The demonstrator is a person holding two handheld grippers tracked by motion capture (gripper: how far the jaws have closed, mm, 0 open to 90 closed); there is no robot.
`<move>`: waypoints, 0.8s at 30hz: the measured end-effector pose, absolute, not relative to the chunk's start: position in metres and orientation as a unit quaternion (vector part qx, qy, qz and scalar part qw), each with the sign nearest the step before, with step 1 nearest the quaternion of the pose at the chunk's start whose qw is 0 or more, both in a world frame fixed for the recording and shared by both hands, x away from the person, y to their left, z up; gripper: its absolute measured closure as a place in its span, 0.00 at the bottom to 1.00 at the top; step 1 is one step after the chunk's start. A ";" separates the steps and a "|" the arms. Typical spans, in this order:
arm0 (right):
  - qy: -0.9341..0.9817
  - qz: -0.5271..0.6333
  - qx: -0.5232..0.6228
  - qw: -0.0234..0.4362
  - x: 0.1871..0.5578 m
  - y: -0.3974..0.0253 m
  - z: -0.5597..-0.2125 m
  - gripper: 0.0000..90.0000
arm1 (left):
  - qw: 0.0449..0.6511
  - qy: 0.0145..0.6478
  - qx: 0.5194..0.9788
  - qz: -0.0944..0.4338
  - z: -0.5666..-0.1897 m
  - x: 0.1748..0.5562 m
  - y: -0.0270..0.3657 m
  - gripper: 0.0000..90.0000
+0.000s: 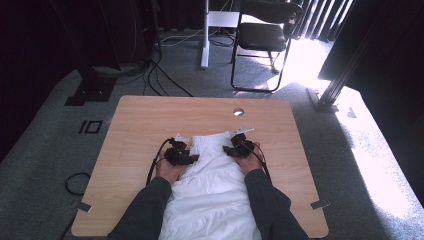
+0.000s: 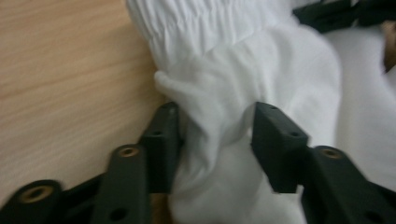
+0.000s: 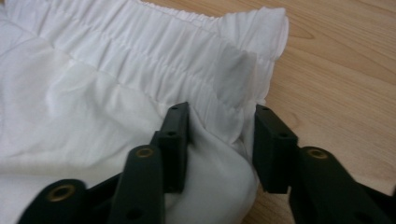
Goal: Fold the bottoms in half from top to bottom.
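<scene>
**Both claws on the waistband end of a white garment — slip and bunching risks**

Left claw [image 1: 187, 156]: jaws stand apart with a thick fold of the white garment [image 1: 212, 185] bulging between them, the left jaw against the cloth at the garment's side edge, just below the gathered elastic waistband [image 2: 205, 23]. Whether the jaws have bitten down I cannot tell; the gap looks wide for a firm pinch. Risk: if lifted from here, the puffy fold could squeeze out, or just the top layer could come up and the layers part.

Garment: lies along the middle of the table [image 1: 135, 120], waistband toward the far edge, its lower part running off the near edge between the person's forearms.

Right claw [image 1: 234, 149]: jaws likewise apart, straddling a fold at the opposite waistband corner [image 3: 261, 42], cloth humped between them beside bare wood. Risk: uneven grip between the two sides would skew the waistband; dragging instead of lifting would bunch the fabric, and the hanging part could pull it toward the near edge.
</scene>
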State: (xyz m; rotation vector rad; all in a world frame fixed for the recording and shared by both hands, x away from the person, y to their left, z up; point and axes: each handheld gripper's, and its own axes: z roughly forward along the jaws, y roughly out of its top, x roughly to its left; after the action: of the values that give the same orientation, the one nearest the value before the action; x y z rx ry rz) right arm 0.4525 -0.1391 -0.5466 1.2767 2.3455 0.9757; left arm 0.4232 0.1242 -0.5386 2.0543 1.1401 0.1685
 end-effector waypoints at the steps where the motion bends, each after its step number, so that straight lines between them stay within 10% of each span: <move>1: 0.816 0.340 0.444 0.147 0.453 -0.139 -0.546 0.72 | 0.389 0.446 0.803 0.066 -0.537 0.426 0.124 0.50; 9: 0.812 0.345 0.450 0.140 0.454 -0.140 -0.546 0.79 | 0.381 0.450 0.806 0.054 -0.544 0.450 0.115 0.39; 18: 0.805 0.349 0.466 0.115 0.457 -0.143 -0.545 0.77 | 0.334 0.410 0.846 0.069 -0.539 0.457 0.110 0.84; 24: 0.811 0.347 0.456 0.120 0.464 -0.141 -0.538 0.90 | 0.336 0.408 0.845 0.080 -0.528 0.465 0.111 0.91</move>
State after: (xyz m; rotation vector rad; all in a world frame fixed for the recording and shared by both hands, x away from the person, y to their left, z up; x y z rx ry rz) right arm 0.4642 -0.1406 -0.5383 1.3313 2.3703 1.0126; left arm 0.4650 0.1109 -0.5278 2.2023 1.0650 0.2086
